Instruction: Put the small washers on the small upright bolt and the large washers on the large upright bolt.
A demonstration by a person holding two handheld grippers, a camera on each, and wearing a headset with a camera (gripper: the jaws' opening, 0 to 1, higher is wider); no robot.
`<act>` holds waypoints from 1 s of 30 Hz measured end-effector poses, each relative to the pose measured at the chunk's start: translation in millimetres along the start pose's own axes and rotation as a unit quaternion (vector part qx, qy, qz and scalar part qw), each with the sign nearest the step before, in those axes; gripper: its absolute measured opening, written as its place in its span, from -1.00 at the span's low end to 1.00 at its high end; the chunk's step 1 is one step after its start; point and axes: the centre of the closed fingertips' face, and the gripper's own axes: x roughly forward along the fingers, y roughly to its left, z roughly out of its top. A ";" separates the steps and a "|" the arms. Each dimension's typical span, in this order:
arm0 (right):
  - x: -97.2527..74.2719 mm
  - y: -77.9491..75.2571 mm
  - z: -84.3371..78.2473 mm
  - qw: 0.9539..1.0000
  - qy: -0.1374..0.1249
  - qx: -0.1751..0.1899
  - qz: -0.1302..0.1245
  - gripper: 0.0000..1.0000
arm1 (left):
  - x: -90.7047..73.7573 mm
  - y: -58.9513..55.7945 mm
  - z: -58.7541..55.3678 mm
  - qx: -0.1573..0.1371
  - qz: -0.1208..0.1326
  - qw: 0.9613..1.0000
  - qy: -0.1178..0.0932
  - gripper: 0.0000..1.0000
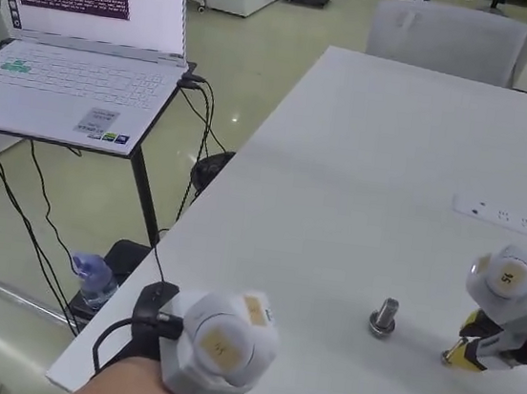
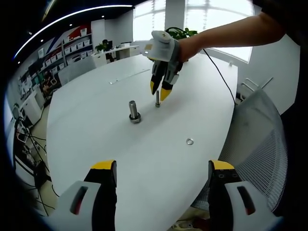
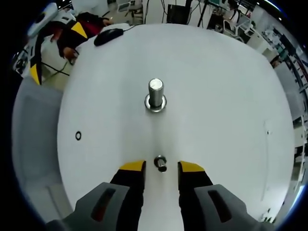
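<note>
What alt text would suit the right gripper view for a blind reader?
The right claw, jaws open, straddles a small upright bolt on a white table. A larger bolt stands beyond; a washer lies to the left.

Left claw (image 2: 162, 166) wide, right claw (image 3: 161, 167) ajar
</note>
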 end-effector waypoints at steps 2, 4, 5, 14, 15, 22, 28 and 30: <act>-4.0 1.7 4.0 1.000 -0.004 -0.007 -0.002 -0.43 | -0.3 0.0 1.0 0.000 0.000 1.000 -0.001 0.54; -8.2 4.4 8.3 1.000 -0.009 -0.008 -0.002 -0.43 | -0.9 -0.2 2.0 0.001 0.001 1.000 -0.002 0.54; -10.1 6.4 11.8 1.000 -0.015 -0.013 -0.001 -0.43 | -1.6 -0.3 2.3 0.002 0.001 1.000 -0.002 0.54; -15.5 29.4 29.0 0.999 -0.032 -0.036 0.010 -0.44 | -3.0 -0.5 2.2 0.005 0.002 1.000 0.000 0.53; -15.7 30.8 30.0 0.999 -0.033 -0.037 0.011 -0.44 | -2.9 -0.8 3.0 0.003 0.002 1.000 -0.002 0.54; -15.2 42.5 36.3 0.998 -0.040 -0.044 0.020 -0.44 | -3.5 -0.4 4.8 0.007 0.002 1.000 -0.004 0.54; -16.4 61.1 39.6 0.997 -0.039 -0.056 0.027 -0.45 | -3.4 -0.8 4.7 0.009 0.000 1.000 -0.005 0.54; -16.3 67.4 40.3 0.997 -0.038 -0.057 0.028 -0.45 | -2.8 -0.8 4.3 0.009 0.000 1.000 -0.005 0.54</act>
